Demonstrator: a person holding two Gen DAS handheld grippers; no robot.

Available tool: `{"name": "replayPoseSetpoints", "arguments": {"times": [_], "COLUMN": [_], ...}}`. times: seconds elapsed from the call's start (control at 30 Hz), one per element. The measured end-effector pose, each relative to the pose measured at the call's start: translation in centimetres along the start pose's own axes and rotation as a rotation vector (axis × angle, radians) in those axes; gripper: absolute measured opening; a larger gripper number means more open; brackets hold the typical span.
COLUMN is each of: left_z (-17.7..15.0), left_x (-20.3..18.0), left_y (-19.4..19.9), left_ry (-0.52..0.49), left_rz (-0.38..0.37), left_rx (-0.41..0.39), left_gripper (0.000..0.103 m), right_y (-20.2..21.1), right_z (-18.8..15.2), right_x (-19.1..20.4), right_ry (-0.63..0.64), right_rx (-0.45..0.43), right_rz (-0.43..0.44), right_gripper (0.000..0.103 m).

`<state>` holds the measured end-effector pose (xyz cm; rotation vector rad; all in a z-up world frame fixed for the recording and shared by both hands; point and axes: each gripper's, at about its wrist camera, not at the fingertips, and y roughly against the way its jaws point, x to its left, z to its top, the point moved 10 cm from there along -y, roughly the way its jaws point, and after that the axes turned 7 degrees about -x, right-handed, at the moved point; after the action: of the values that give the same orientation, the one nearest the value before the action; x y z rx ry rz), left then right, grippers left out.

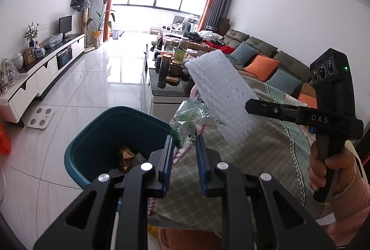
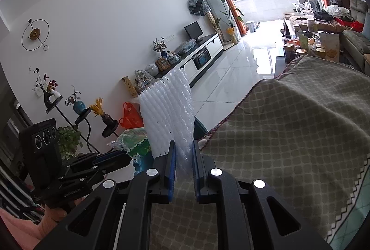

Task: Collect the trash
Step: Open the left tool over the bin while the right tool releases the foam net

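My left gripper (image 1: pixel 184 143) is shut on a crumpled clear plastic wrapper (image 1: pixel 190 117) with green print, held just right of the teal trash bin (image 1: pixel 92 146). The bin stands on the floor with brown scraps (image 1: pixel 126 157) inside. My right gripper (image 2: pixel 184 147) is shut on a white foam net sheet (image 2: pixel 167 109), which sticks up and forward. In the left wrist view that foam sheet (image 1: pixel 222 90) hangs in the right gripper (image 1: pixel 251 106) over the covered sofa arm, right of the bin. In the right wrist view the wrapper (image 2: pixel 134 142) shows in the left gripper (image 2: pixel 126 161).
A patterned cloth (image 2: pixel 289 134) covers the sofa arm below both grippers. A cluttered coffee table (image 1: pixel 171 79) stands beyond the bin. A white scale (image 1: pixel 40 117) lies on the tiled floor. A TV cabinet (image 1: pixel 41 72) lines the left wall, with an orange bag (image 2: pixel 129 116) nearby.
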<state>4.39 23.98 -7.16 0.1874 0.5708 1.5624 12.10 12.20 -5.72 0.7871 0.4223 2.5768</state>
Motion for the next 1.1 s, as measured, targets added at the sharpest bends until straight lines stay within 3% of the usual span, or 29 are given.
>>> {"name": "replayPoseSetpoints", "arguments": {"times": [1.1], "left_z": [-0.4], "left_x": [5.6], "left_y": [-1.2], "left_ry": [0.073], "left_rz": [0.131], "left_rx": [0.026], "left_gripper": [0.021], "right_y": [-7.2], "right_z": [-0.3], "right_x": [1.7], "right_ry": [0.007], "right_rx": [0.096], "right_rz": [-0.006], "right_gripper": [0.013]}}
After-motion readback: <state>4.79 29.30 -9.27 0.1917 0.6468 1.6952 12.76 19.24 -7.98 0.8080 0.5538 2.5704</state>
